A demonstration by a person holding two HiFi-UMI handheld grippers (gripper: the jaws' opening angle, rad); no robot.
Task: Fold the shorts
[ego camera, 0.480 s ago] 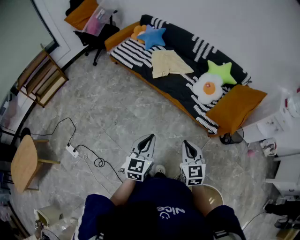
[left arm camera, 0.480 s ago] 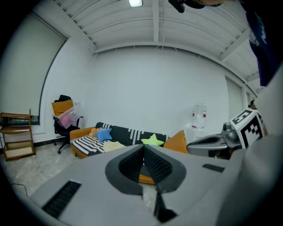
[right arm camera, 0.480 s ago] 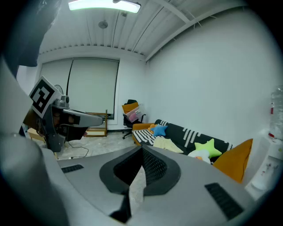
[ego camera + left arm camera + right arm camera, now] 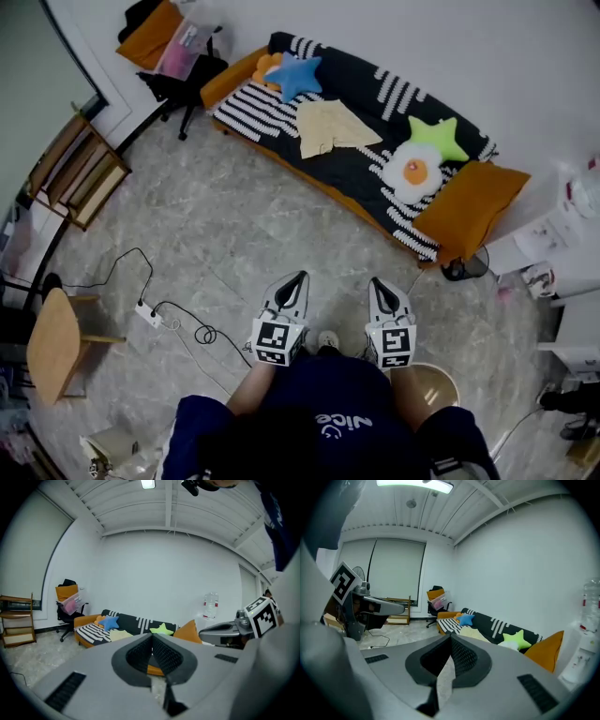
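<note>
1. One long black-and-white striped sofa (image 4: 366,183) with orange cushions (image 4: 469,211) runs across the top of the head view.
2. Pale yellow cloth shorts (image 4: 328,127) lie on its seat, upper centre, near a blue star pillow (image 4: 298,75).
3. The grey left gripper (image 4: 299,277) and right gripper (image 4: 376,282) hang at lower centre, well apart from the shorts, jaws pressed together on nothing.

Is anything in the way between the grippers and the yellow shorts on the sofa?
Nothing visible is. Only bare floor lies between the left gripper, the right gripper and the shorts on the sofa. The cable lies off to the left.
</note>
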